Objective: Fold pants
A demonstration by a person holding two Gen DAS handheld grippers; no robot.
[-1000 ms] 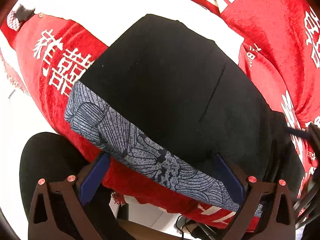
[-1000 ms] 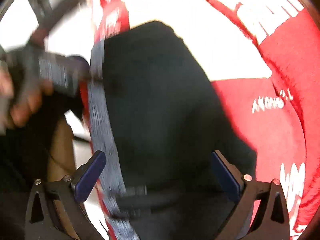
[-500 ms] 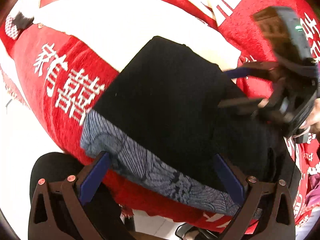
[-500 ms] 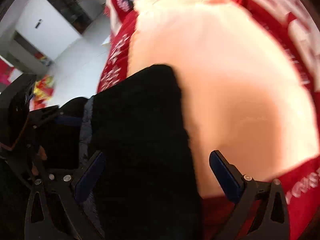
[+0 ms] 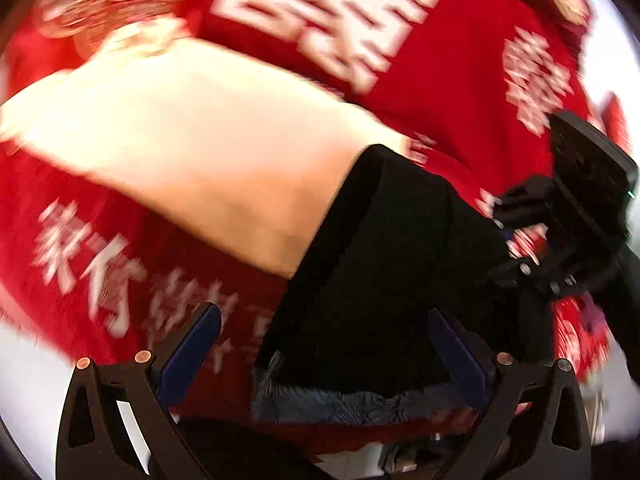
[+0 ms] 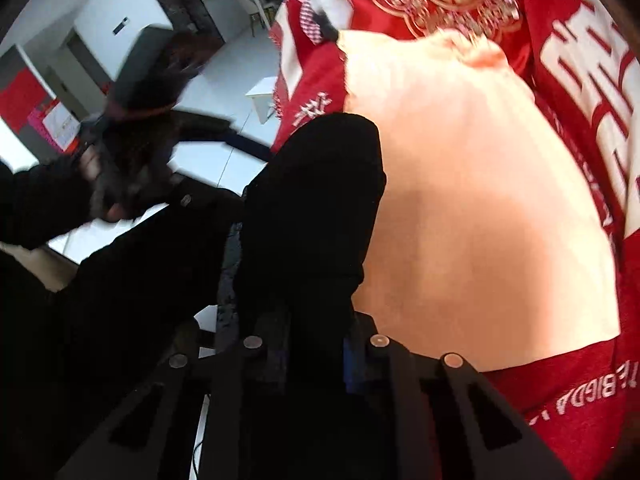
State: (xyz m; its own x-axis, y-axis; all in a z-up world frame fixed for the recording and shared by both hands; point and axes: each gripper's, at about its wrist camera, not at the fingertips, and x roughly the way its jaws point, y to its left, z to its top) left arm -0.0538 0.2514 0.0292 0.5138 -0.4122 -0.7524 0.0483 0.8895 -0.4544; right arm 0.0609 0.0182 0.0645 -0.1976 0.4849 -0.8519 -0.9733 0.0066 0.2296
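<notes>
The left tongs (image 5: 320, 354) are held wide open, angled downward, with the blue pads (image 5: 188, 352) well apart and pressing on nothing. The right tongs (image 6: 316, 346) have just been closing and are clamped on a fold of the black pants (image 6: 312, 200), pointed steeply down. In the right wrist view, the left hand (image 6: 104, 184) is seen blurred at far left, wrapped around its handle.
</notes>
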